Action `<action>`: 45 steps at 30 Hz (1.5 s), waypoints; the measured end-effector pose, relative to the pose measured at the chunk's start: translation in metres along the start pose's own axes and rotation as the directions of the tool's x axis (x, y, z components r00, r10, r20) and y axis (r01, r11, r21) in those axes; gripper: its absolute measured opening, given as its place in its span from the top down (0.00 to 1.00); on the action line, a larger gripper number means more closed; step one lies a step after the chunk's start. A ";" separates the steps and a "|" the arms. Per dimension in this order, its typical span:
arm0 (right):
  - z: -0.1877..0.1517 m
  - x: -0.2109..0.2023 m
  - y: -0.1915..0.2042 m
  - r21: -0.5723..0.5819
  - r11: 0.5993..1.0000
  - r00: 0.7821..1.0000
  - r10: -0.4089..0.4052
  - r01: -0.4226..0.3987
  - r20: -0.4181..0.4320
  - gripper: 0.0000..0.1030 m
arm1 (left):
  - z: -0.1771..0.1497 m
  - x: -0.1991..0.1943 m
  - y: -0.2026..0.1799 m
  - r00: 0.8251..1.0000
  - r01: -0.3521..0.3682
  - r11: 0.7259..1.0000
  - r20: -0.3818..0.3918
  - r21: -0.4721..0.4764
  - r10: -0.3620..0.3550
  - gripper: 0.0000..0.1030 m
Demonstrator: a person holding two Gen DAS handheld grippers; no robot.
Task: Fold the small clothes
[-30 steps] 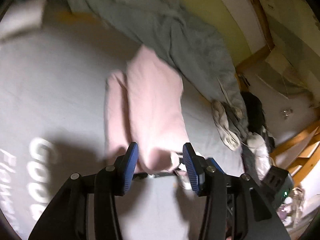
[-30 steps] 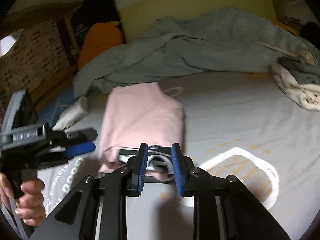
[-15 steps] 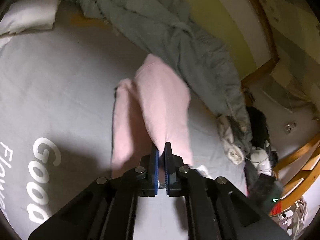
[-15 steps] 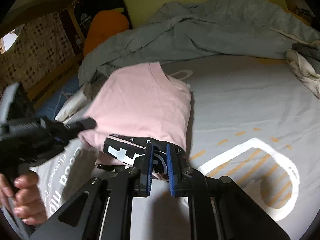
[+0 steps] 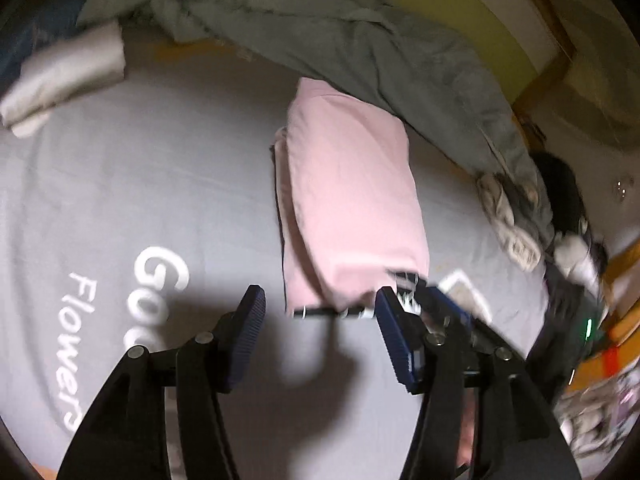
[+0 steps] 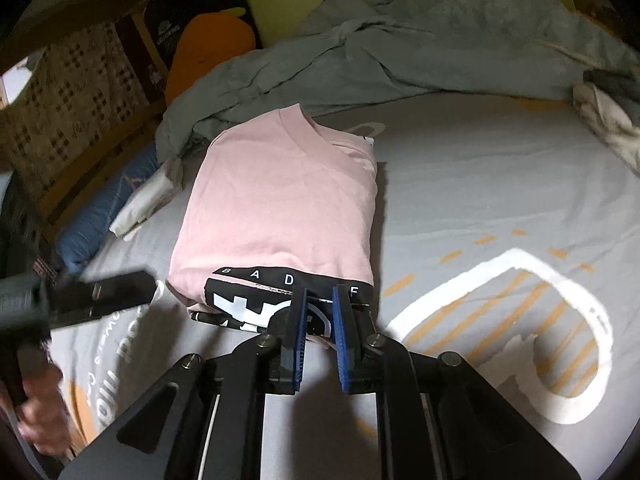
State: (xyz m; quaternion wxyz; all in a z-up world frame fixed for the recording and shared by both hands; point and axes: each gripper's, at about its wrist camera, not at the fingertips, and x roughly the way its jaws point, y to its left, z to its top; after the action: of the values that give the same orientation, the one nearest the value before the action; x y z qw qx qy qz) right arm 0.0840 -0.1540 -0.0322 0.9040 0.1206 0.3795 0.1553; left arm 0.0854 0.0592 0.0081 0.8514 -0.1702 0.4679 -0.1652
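A folded pink T-shirt (image 6: 280, 200) lies flat on a grey bedsheet (image 6: 480, 184), its neckline at 12 o'clock and a black printed band with white letters along its near edge at 6 o'clock.

In the right wrist view, the right hand-held gripper (image 6: 320, 312) has its blue pads drawn close together over the near edge of the shirt, with the printed hem in the narrow gap; whether the pads press the cloth cannot be told. At 9 o'clock the left hand-held gripper (image 6: 132, 292) shows as a dark blur just beside the shirt's near-left corner, a person's hand (image 6: 40, 412) on its handle.

In the left wrist view, the left hand-held gripper (image 5: 318, 308) has just been opening: its pads stand spread, with nothing between them but bare sheet, and the shirt's near edge lies just beyond the tips.

A rumpled grey-green blanket (image 6: 420, 48) runs across the bed from 10 to 2 o'clock, touching the shirt's far end. An orange cushion (image 6: 208, 52) leans at 11 o'clock. A white folded cloth (image 5: 64, 80) sits at 10 o'clock in the left view, well apart from the shirt.
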 end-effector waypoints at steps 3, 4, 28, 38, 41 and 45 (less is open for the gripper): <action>0.000 0.003 -0.003 0.019 1.000 1.000 0.007 -0.007 -0.007 0.87 | -0.013 0.008 -0.012 0.997 -0.068 0.994 -0.014 0.084 0.070 0.45; 0.000 0.003 -0.003 0.018 1.000 1.000 0.005 -0.005 -0.006 0.87 | -0.014 0.010 -0.015 0.994 -0.103 0.988 -0.010 0.114 0.105 0.45; -0.006 -0.014 -0.007 0.016 1.000 1.000 0.011 -0.011 -0.004 0.88 | -0.013 0.017 -0.026 0.960 -0.274 0.944 0.003 0.182 0.279 0.45; 0.019 -0.019 0.017 -0.064 0.996 0.998 -0.054 0.056 0.038 0.88 | 0.010 0.028 -0.041 0.980 -0.195 0.958 0.011 0.210 0.197 1.00; 0.013 0.000 0.015 -0.063 0.994 0.996 -0.088 0.085 -0.035 0.88 | -0.004 0.043 -0.025 0.967 -0.237 0.958 -0.058 0.161 0.249 1.00; 0.005 0.007 0.007 -0.044 0.995 0.994 -0.089 0.087 -0.055 0.88 | -0.010 0.045 -0.021 0.967 -0.234 0.963 -0.070 0.132 0.245 1.00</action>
State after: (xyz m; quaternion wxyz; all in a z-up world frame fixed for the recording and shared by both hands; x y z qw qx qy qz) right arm 0.0910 -0.1454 -0.0308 0.9012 0.0807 0.4066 0.1264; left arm 0.0972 0.0199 -0.0206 0.8530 -0.0523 0.5103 -0.0966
